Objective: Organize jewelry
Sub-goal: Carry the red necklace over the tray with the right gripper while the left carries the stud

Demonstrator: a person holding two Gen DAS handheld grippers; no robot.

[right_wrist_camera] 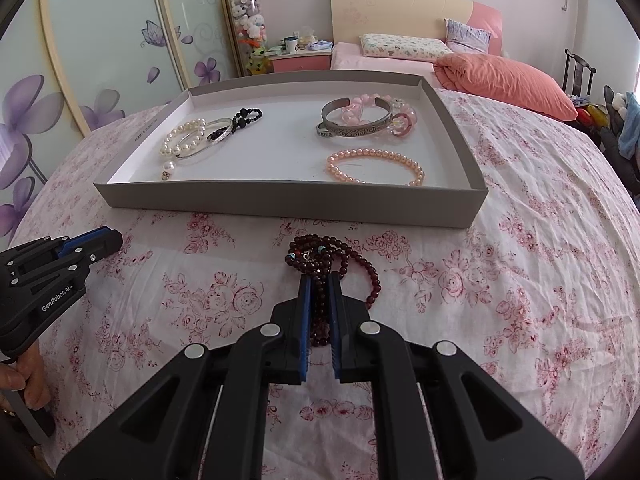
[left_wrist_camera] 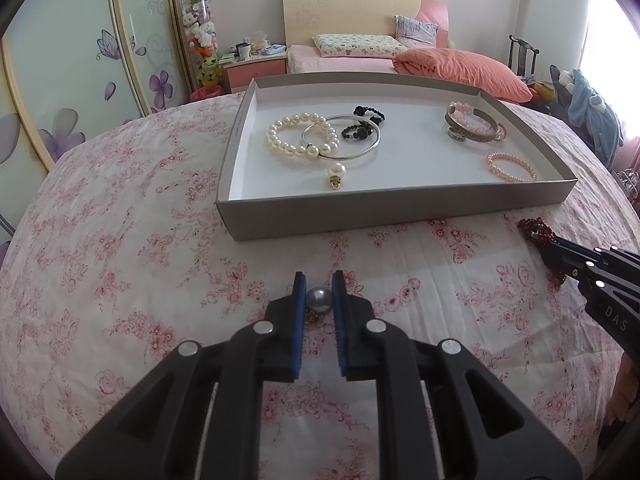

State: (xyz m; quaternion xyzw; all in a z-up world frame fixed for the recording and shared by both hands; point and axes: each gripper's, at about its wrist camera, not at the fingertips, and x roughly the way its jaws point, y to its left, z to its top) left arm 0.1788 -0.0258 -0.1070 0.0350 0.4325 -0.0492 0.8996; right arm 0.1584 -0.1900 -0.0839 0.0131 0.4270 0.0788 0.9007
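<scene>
My left gripper (left_wrist_camera: 319, 285) is shut on a grey pearl (left_wrist_camera: 319, 300) just above the floral cloth, its blue pads pressing both sides. My right gripper (right_wrist_camera: 319, 282) is shut on a dark red bead string (right_wrist_camera: 320, 258) that bunches on the cloth in front of its fingertips. Ahead lies a grey tray (left_wrist_camera: 394, 210) with a white floor. It holds a white pearl bracelet (left_wrist_camera: 280, 140), a silver bangle (left_wrist_camera: 360, 152), black beads (left_wrist_camera: 362, 130), a silver cuff (right_wrist_camera: 352, 130) and a pink bead bracelet (right_wrist_camera: 376, 166).
The tray sits on a table covered by a pink floral cloth (left_wrist_camera: 140, 248). Behind it are a bed with an orange quilt (left_wrist_camera: 460, 68), a nightstand (left_wrist_camera: 256, 68) and a floral wardrobe (left_wrist_camera: 60, 80). A hand (right_wrist_camera: 24, 380) holds the left gripper's handle.
</scene>
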